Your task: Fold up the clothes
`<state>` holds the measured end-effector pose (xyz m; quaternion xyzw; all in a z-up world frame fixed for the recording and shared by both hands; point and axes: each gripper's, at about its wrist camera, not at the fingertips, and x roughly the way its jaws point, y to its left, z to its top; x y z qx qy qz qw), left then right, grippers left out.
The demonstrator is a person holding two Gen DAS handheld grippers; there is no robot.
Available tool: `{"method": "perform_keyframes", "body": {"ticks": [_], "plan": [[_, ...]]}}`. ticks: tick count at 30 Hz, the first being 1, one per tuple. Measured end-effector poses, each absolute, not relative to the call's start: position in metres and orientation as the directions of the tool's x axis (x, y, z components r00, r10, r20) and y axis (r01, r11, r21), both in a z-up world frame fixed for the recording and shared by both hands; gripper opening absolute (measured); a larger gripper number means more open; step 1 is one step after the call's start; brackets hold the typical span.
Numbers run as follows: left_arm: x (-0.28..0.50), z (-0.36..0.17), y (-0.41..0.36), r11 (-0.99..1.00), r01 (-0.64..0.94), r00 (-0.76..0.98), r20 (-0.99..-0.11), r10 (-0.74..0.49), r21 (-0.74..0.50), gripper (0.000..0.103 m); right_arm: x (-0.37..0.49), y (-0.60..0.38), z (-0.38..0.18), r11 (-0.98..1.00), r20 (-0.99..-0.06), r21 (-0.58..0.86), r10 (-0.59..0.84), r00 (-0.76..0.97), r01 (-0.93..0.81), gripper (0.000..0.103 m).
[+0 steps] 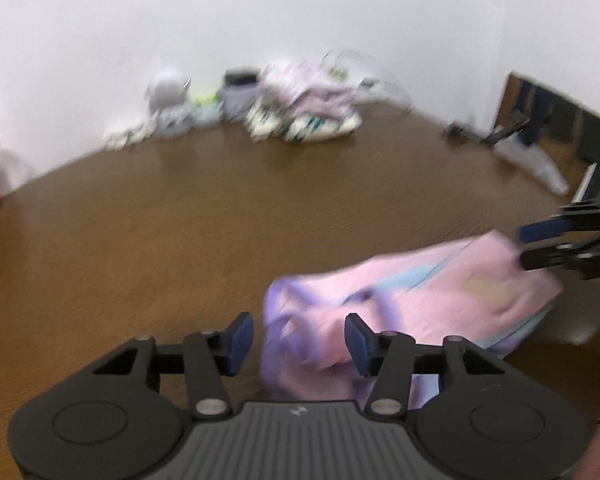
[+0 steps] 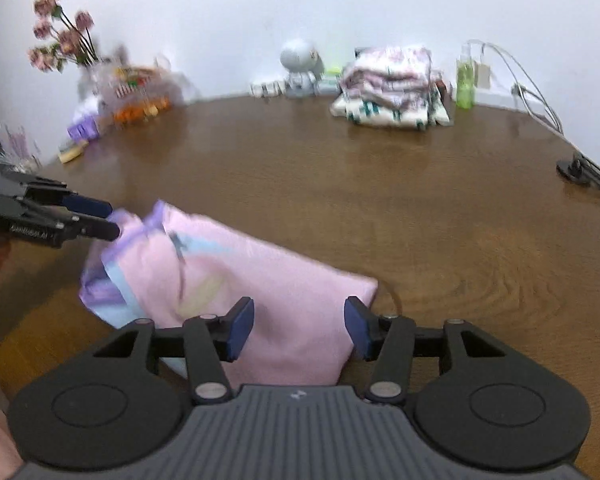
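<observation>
A pink garment (image 1: 440, 292) with lilac and light-blue trim lies folded on the brown table (image 1: 180, 220); it also shows in the right wrist view (image 2: 260, 280). My left gripper (image 1: 298, 338) is open, its jaws wide apart at the garment's lilac end, with the right pad over the cloth. My right gripper (image 2: 299, 330) is open over the garment's near pink edge. Each gripper shows in the other's view: the right one (image 1: 520, 246) at the garment's far corner, the left one (image 2: 114, 220) at the lilac end. Nothing is gripped.
A stack of folded clothes (image 2: 392, 88) sits at the back by the wall, beside a grey robot toy (image 2: 300, 68) and a green bottle (image 2: 465, 80). Flowers (image 2: 60, 32) and packets (image 2: 132, 92) stand at the back left. Cables (image 2: 540, 96) run at the right.
</observation>
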<state>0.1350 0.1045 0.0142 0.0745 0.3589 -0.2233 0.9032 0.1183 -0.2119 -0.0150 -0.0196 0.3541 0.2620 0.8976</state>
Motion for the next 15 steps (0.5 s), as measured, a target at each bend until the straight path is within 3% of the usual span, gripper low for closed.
{"method": "perform_keyframes", "body": {"ticks": [4, 8, 9, 10, 11, 15], "plan": [[0.133, 0.029, 0.085, 0.838, 0.542, 0.600, -0.667, -0.442, -0.068, 0.054, 0.136, -0.202, -0.004, 0.837, -0.642, 0.108, 0.470, 0.605, -0.536, 0.051], [0.141, 0.018, 0.065, 0.824, 0.565, 0.553, -0.721, -0.416, -0.043, 0.051, 0.150, -0.186, -0.008, 0.812, -0.660, 0.077, 0.476, 0.580, -0.579, 0.051], [0.142, 0.015, 0.064, 0.825, 0.564, 0.546, -0.731, -0.409, -0.040, 0.034, 0.152, -0.182, -0.011, 0.806, -0.665, 0.075, 0.480, 0.572, -0.588, 0.051], [0.143, 0.013, 0.062, 0.825, 0.564, 0.539, -0.741, -0.402, -0.037, 0.006, 0.153, -0.180, -0.014, 0.801, -0.669, 0.079, 0.484, 0.564, -0.594, 0.051], [0.144, 0.010, 0.061, 0.825, 0.564, 0.531, -0.750, -0.394, -0.034, 0.001, 0.153, -0.178, -0.019, 0.799, -0.673, 0.085, 0.487, 0.557, -0.596, 0.051], [0.140, 0.005, 0.059, 0.825, 0.565, 0.513, -0.774, -0.372, -0.022, 0.001, 0.150, -0.179, -0.032, 0.794, -0.685, 0.102, 0.492, 0.536, -0.599, 0.050]]}}
